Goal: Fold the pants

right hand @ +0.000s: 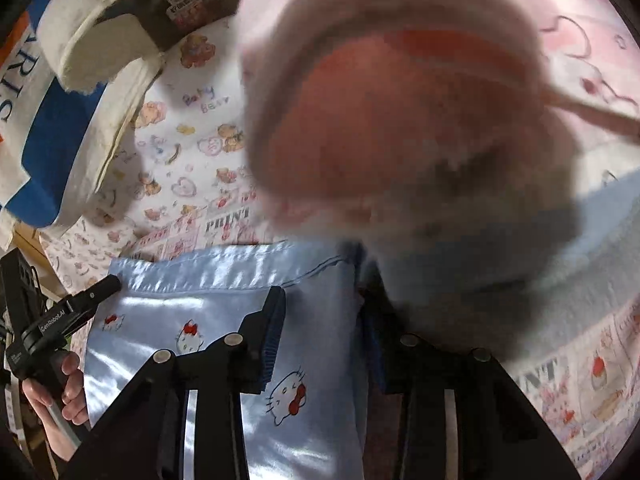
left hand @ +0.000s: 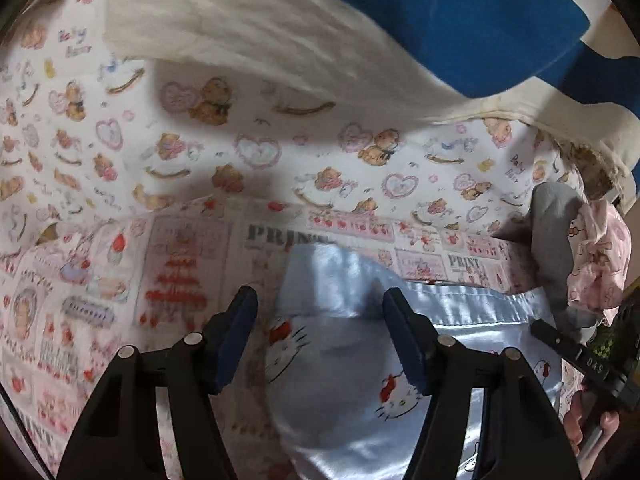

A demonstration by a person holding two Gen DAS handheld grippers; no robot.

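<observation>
- Printed sheets cover the bed [left hand: 200, 140], bears and hearts on the far one and a red-and-pink "PRINT" pattern on the nearer. A cream and blue blanket [left hand: 240, 20] is bunched along the far side.
- Something pink and blurred [right hand: 380, 112] hangs right against my right camera. I cannot tell what it is, and it hides much of that side.
- Pale blue satin pants [left hand: 340, 380] with a cat-face print lie on the bed directly under both claws, with a stitched hem running across the far edge. I judge them light, limp and slippery. The sheen suggests a layer could slide out of a shallow pinch, so I would bite deep on the thicker stitched hem or at a corner, not on the smooth middle.
- My left claw [left hand: 319, 294] is spread wide, its pads astride a rumpled end of the pants and pressing on nothing.
- My right claw [right hand: 324, 300] has its fingers partly apart with a ridge of blue satin between them. One finger sits in shadow, so I cannot tell whether it is pinching.
- I can make out no basket, box or drawer for the pants, so nothing is contained.
</observation>
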